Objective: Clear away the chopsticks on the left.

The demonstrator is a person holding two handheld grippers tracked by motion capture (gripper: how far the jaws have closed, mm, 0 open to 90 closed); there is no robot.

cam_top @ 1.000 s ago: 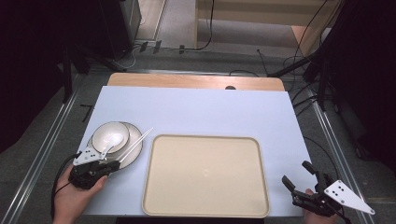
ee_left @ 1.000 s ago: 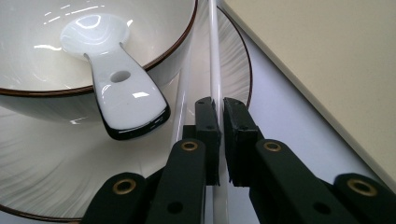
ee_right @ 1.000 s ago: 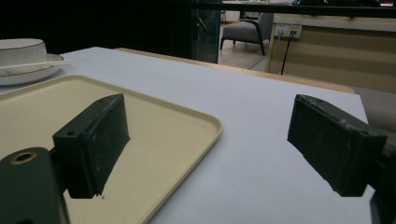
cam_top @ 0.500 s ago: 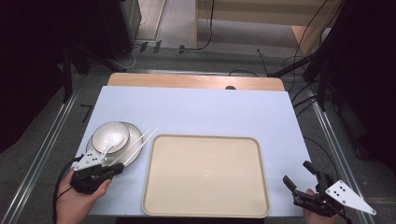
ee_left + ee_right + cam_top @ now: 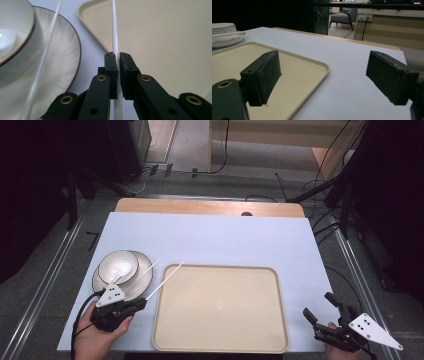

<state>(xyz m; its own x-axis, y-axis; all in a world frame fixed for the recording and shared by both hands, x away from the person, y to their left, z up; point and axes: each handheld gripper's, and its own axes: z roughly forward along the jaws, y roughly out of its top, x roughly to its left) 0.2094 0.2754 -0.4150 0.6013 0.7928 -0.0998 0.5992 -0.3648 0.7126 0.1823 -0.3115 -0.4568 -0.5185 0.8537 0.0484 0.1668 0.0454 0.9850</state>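
Surroundings: pale blue table (image 5: 225, 235) with wooden strip along far edge, cables and dark stands beyond it. Large beige tray (image 5: 220, 307) at near middle, nothing on its bed. Left of tray: one gold-rimmed plate (image 5: 145, 265) bearing one bowl (image 5: 118, 266); bowl interior seen empty from above. Chopsticks, count two, both white. First chopstick (image 5: 164, 281) clamped between jaws of left gripper (image 5: 137, 304), pads pressed tight on it near its thick end in left gripper view (image 5: 115, 37); stick angled up and away, tip over near-left corner of tray. Second chopstick (image 5: 145, 271) lying across plate rim just beside bowl, free of any grip, seen blurred at left of the left gripper view (image 5: 48, 50). Left gripper low over table at tray's near-left corner, close to plate edge, hand wrapped round its body. Right gripper (image 5: 327, 312) at table's near-right corner, well apart from tray contents; jaws spread wide, nothing between them, tray edge and bare table visible through gap in right gripper view (image 5: 322, 75). Nothing standing between left gripper and tray.
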